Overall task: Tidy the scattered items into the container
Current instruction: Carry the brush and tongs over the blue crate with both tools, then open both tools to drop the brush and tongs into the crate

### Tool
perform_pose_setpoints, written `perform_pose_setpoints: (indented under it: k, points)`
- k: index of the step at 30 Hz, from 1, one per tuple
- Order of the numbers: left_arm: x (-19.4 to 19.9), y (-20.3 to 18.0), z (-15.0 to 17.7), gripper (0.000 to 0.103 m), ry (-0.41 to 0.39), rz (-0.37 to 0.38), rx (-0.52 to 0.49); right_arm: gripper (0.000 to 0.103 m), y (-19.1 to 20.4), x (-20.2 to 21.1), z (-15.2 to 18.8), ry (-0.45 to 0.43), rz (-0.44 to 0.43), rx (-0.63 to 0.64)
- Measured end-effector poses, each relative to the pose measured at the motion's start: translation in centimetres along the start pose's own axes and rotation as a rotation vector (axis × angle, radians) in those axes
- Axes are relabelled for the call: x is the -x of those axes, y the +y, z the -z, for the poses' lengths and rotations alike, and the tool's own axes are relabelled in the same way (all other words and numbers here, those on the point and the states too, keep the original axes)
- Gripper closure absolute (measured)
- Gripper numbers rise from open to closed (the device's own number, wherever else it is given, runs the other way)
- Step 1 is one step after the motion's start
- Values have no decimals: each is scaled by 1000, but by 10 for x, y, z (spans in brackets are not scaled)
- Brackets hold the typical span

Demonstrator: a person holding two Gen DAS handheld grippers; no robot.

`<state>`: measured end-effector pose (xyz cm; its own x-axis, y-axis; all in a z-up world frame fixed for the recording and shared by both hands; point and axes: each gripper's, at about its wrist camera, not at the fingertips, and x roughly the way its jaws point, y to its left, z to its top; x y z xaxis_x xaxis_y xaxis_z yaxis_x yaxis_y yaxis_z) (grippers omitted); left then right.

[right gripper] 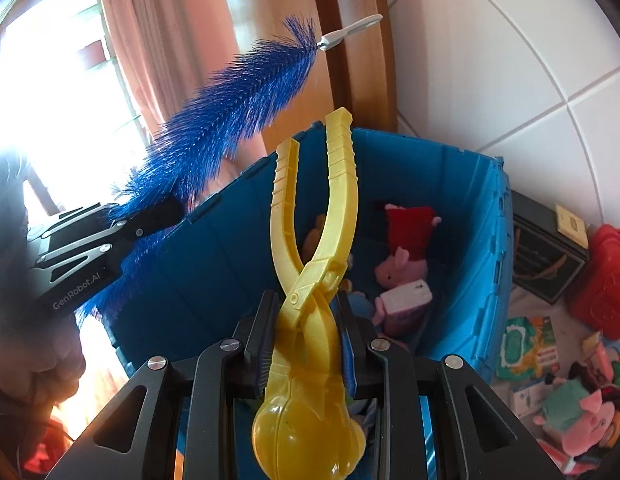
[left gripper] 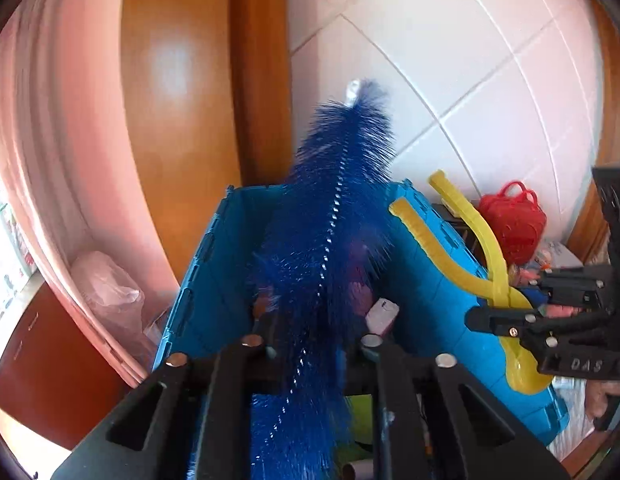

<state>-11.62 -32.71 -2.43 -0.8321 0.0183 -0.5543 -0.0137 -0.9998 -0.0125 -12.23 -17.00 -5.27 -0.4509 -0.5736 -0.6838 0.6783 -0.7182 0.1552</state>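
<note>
While the left hand-held gripper [left gripper: 314, 350] points over the blue bin [left gripper: 214, 264], its jaws stand slightly apart w/ the blue brush [left gripper: 330, 216] between them; grip unclear. Right view: right hand-held gripper [right gripper: 306, 344] clamped on yellow tongs [right gripper: 310, 280] above the bin, plush toys [right gripper: 402, 268] inside, more toys [right gripper: 582, 420] scattered at right.

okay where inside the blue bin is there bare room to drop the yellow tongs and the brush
Free: the blue bin's floor along its near-left wall looks bare, beside the pink pig plush. Crowded: the far-right half, with the pig, a red plush and a pale box. The yellow tongs hide the bin's middle.
</note>
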Motion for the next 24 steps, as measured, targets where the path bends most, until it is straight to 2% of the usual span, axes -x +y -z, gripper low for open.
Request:
perform_pose_setpoints:
  k: [1,2,3,4,5,14,24]
  points:
    - [-7,9,-1,57,13,-1,41,72,0,-1,-1,-8,6,2]
    - [-13,14,-1,11,39,7,68,62,0,-1,-3,-20,26,2]
    - [-15,17,0,1,48,16,85,16,0,-2,-5,-26,41,-1]
    - [-16,21,2,1,47,26,106,4,0,-2,-5,-34,44,-6]
    - [-16,22,2,1,47,26,107,0,-1,-1,-5,-51,55,-11]
    - [-25,18,10,1,73,4,65,0,-10,-8,0,-29,64,-38]
    - [-25,9,10,1,75,-10,44,0,-16,5,2,-41,75,-59]
